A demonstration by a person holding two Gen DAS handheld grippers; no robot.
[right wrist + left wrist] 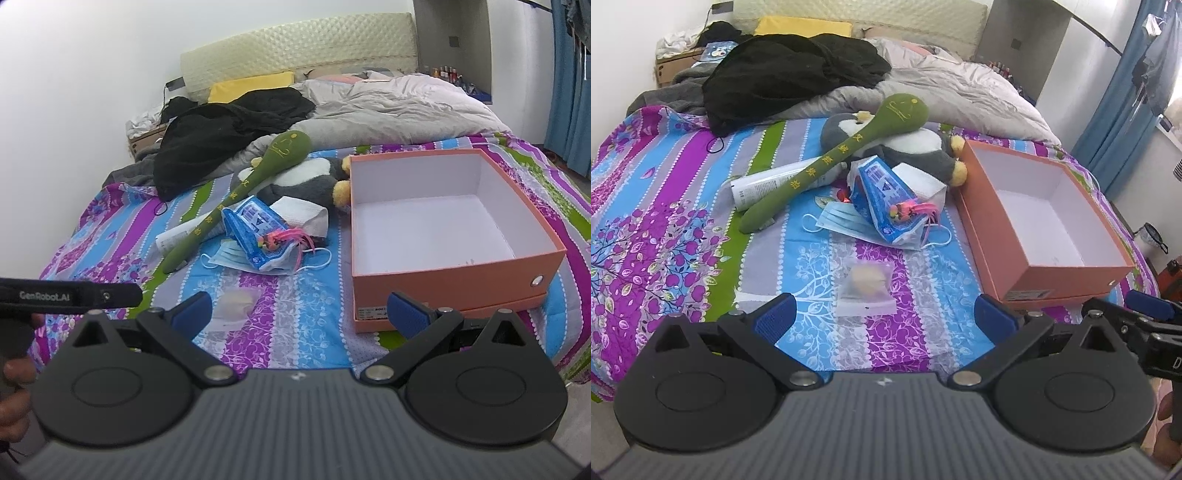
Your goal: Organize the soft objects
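— Where are your claws right now?

— Both hang over the near edge of the bed, holding nothing. My left gripper (884,319) is spread wide, and so is my right gripper (301,317). Nothing is packed yet, by the look of it: the orange box (454,275) is bare inside.

— What's closest?

— A small clear packet (866,291) lies flat on the sheet just ahead of my left fingers, between them. Further ahead sits the heap: blue face mask (838,219), blue pouch (882,195), then the green plush stick (831,162) leaning across the penguin toy (916,147). The box is ahead and to the right of my left claw, and ahead of my right one.

— How would you take the packet?

— I'd come down low, fingers straddling it, and pinch its edge gently; it looks thin and slippery, and I could catch the sheet with it.
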